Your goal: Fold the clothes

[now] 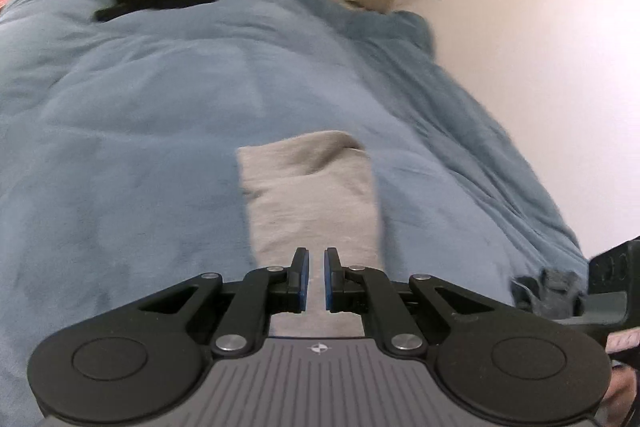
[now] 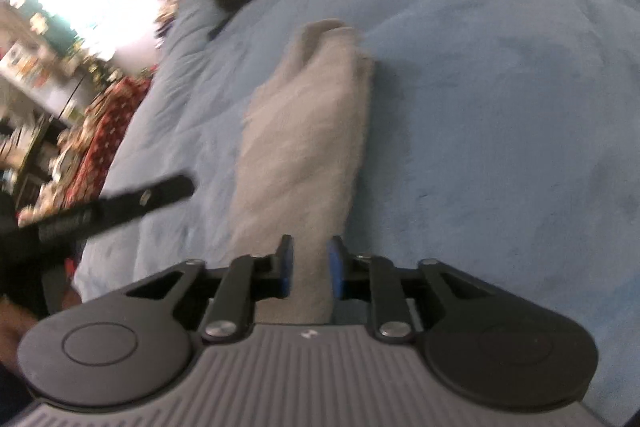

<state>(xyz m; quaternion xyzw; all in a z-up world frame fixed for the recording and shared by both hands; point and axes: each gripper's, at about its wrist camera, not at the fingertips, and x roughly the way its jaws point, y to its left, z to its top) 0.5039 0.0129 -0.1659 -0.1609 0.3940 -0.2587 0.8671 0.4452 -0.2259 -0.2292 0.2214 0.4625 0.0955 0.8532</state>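
Gripping the near end of the grey cloth point(image 2: 304, 147), the right gripper point(image 2: 311, 267) has its blue pads pinched on a narrow tuck of the fabric. From there the cloth runs straight ahead, its long axis in line with the fingers, across the blue blanket point(image 2: 480, 107). The left gripper point(image 1: 316, 279) sits over the same near end, jaws all but closed; whether cloth is caught between them is unclear. Both hands stand at one end, so I judge the fold goes forward.
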